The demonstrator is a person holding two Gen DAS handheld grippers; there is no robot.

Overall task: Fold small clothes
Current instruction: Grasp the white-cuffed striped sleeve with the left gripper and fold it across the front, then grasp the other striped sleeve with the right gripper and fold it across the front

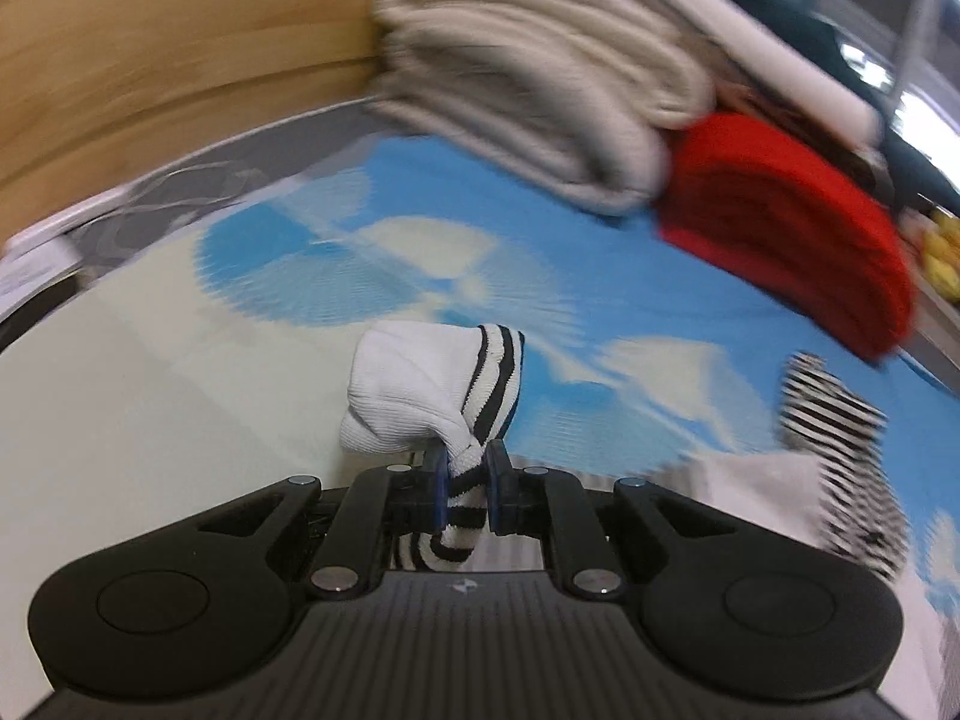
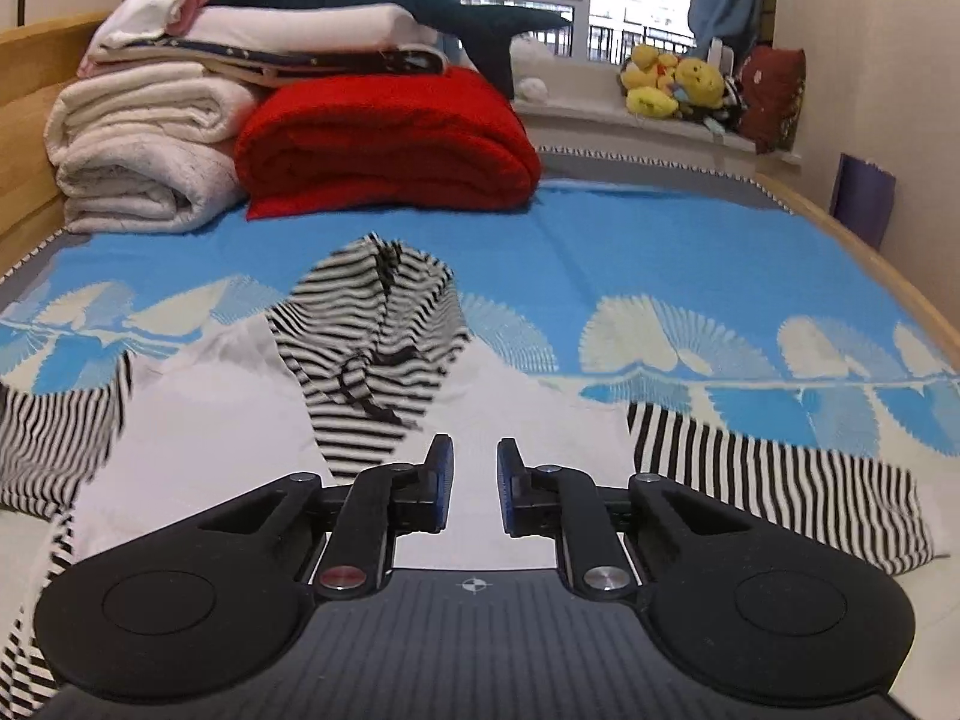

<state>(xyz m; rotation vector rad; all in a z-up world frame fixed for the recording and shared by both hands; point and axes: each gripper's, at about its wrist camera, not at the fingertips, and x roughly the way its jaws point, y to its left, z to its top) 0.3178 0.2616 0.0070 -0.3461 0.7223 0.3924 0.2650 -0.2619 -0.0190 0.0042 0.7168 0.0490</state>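
A small white garment (image 2: 228, 414) with a black-and-white striped hood (image 2: 372, 324) and striped sleeves (image 2: 774, 492) lies spread on the blue-and-white bed mat (image 2: 660, 252). In the left wrist view my left gripper (image 1: 467, 462) is shut on a bunched white corner of the garment with a striped band (image 1: 414, 396), lifted off the mat. Another striped part (image 1: 840, 420) shows blurred to its right. My right gripper (image 2: 474, 462) hovers over the white body just below the hood. Its jaws stand a little apart, and nothing is between the blue pads (image 2: 443, 468).
A folded red blanket (image 2: 390, 138) and rolled cream blankets (image 2: 144, 144) are stacked at the head of the bed, with more bedding and a dark plush on top. A wooden bed frame (image 2: 24, 120) runs along the left. Yellow plush toys (image 2: 672, 84) sit on the window sill.
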